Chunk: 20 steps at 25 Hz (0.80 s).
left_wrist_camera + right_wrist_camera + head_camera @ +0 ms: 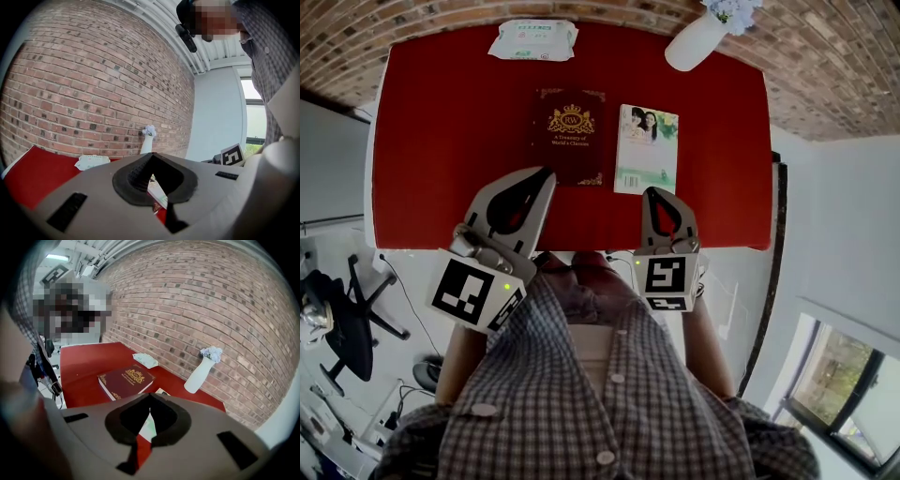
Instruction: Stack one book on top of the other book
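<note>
Two books: maroon book (569, 136) and pale book (646, 150) lie flat, covers up, on the red tabletop (431, 141); neither is on the other yet
Pale book: just right of the maroon book, with a thin strip of red between them; it looks the smaller and slimmer, so I judge it the one to lift
Left tongs (546, 176): pressed tip to tip with nothing between; held by the maroon book's near left corner and aimed almost level, so seemingly raised clear of it
Right tongs (655, 192): likewise closed and empty; on the near side and to the right of the maroon book, tilted down toward the pale book's near edge; no contact visible
Why so held: both sit at the tabletop's near edge, which reads as an approach stance; either pair must part before it can grip
Clutter: wipes pack (533, 40) lies beyond the maroon book; white vase (698, 39) stands beyond and to its right, against the brick wall (197, 301); both are well apart from it, leaving room to work
Progress: at the start, by my reading; reach first, lift after
Risk: a flat book offers little edge to pinch; it may slide on the cloth rather than rise
</note>
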Each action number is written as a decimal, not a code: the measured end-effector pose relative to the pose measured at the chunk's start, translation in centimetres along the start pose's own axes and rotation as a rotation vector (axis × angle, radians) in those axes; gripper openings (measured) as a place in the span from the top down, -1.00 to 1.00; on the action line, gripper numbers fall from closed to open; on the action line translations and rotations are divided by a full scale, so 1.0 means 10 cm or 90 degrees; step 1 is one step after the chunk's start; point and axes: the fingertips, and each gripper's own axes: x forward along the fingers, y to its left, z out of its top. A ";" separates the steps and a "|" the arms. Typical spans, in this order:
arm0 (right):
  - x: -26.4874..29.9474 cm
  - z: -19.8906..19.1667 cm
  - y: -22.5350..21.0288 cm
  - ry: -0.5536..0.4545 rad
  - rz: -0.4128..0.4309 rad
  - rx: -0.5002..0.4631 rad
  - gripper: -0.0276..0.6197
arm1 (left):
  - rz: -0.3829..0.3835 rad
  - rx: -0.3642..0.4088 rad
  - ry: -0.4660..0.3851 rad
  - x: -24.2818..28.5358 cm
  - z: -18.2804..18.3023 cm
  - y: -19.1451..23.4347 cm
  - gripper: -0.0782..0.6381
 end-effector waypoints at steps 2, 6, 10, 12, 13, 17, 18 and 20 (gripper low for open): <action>0.08 -0.09 0.03 0.012 0.018 0.000 0.91 | 0.005 -0.003 0.007 0.04 -0.03 0.00 0.78; 0.25 -0.32 0.16 0.051 0.069 -0.007 0.64 | 0.018 -0.013 0.017 0.11 -0.09 0.01 0.78; 0.42 -0.47 0.28 0.077 0.104 -0.045 0.53 | 0.030 -0.021 0.031 0.19 -0.15 0.01 0.78; 0.50 -0.54 0.33 0.088 0.120 -0.059 0.47 | 0.036 -0.024 0.036 0.21 -0.18 0.01 0.78; 0.54 -0.58 0.35 0.093 0.127 -0.066 0.45 | 0.039 -0.025 0.039 0.22 -0.19 0.01 0.78; 0.67 -0.72 0.42 0.109 0.152 -0.109 0.36 | 0.054 -0.031 0.047 0.26 -0.24 0.03 0.78; 0.70 -0.75 0.44 0.113 0.157 -0.118 0.35 | 0.058 -0.032 0.048 0.26 -0.25 0.03 0.78; 0.75 -0.81 0.47 0.120 0.166 -0.132 0.33 | 0.064 -0.034 0.051 0.27 -0.27 0.03 0.78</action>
